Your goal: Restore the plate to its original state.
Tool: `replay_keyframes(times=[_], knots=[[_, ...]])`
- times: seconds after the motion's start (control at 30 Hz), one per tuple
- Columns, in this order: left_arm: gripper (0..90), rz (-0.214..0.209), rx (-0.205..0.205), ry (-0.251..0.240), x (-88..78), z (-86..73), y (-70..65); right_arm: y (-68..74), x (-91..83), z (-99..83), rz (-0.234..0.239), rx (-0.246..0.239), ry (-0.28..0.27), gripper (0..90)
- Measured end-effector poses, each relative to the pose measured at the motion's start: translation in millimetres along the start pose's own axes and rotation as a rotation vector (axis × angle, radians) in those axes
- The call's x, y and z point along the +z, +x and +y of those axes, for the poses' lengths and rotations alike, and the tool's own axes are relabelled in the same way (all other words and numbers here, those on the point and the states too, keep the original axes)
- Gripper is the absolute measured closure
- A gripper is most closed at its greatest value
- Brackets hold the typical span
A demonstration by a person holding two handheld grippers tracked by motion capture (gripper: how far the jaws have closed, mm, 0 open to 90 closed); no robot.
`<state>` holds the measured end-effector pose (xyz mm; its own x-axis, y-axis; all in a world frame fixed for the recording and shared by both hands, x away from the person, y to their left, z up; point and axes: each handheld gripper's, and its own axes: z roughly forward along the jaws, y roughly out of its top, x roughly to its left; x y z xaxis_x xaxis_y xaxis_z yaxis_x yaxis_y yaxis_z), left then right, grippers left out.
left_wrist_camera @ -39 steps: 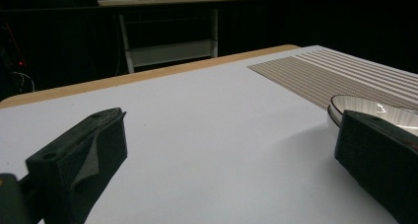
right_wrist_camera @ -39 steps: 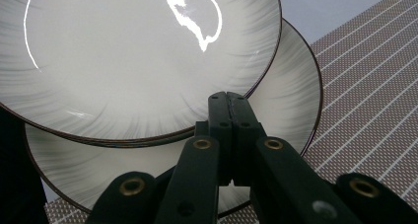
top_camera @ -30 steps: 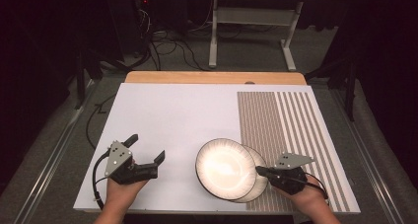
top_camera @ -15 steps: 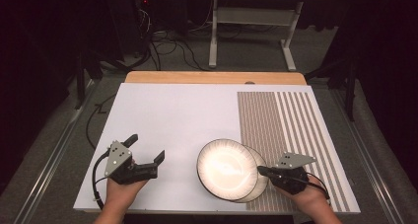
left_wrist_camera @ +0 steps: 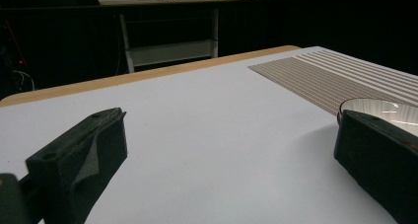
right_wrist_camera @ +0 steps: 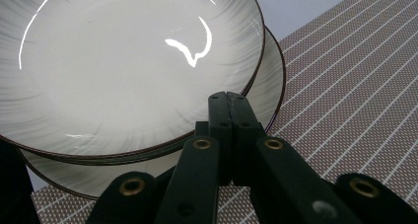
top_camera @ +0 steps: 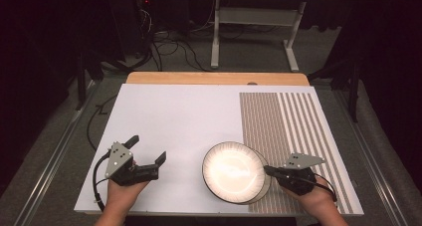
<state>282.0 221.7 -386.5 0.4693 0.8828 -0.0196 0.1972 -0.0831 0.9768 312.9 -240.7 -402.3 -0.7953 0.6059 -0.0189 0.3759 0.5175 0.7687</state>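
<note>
Two plates are on the table, stacked: the upper plate [top_camera: 233, 171] is white with a thin dark rim and faint grey radial streaks, and it sits shifted to the left on the lower plate [top_camera: 263, 183], whose right edge shows as a crescent beneath it. The stack lies at the near edge of the table, straddling the line where the white board [top_camera: 174, 121] meets the one striped placemat [top_camera: 293, 131], brown with pale lengthwise lines. There are two grippers, one in each hand. The right gripper [top_camera: 268, 170] lies just beside the stack on its right; in the right gripper view its jaws are pressed flat together with nothing between them, their tips at the rim of the plates over the lower plate's exposed edge, and whether they touch it cannot be told. The left gripper [top_camera: 147, 150] rests on the white board well to the left of the plates, jaws spread wide and empty. Beyond the board a strip of wooden tabletop [top_camera: 214, 78] shows. The room is dark, with grey carpet, one pale table frame [top_camera: 254, 32] behind, and loose cables [top_camera: 164, 49] on the floor.
</note>
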Motion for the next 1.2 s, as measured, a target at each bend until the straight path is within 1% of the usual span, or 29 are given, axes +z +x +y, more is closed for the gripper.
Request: replay_keyframes(times=[0.37,0.73,0.83,0.97,1.13,1.2], knots=[[0.3,0.002,0.001,0.000,-0.3,0.1,0.2,0.7,-1.0,0.3,-0.007,-0.011,0.000,90.0],[0.3,0.004,-0.001,0.000,-0.2,-0.2,0.6,-0.4,-3.5,0.2,-0.013,-0.012,-0.004,90.0],[0.3,0.004,0.000,0.003,0.0,-0.3,0.6,-0.5,-4.4,0.0,-0.016,-0.006,-0.002,90.0],[0.3,0.003,0.004,0.003,-0.3,-0.1,0.1,-1.7,-5.9,-0.3,-0.022,-0.011,-0.007,90.0],[0.3,0.004,0.003,0.003,-0.5,-0.1,0.2,-2.2,-8.1,-1.0,-0.030,0.001,-0.005,90.0],[0.3,0.005,0.002,0.004,-0.4,-0.2,0.2,-3.6,-8.4,-1.4,-0.029,-0.005,-0.011,90.0]])
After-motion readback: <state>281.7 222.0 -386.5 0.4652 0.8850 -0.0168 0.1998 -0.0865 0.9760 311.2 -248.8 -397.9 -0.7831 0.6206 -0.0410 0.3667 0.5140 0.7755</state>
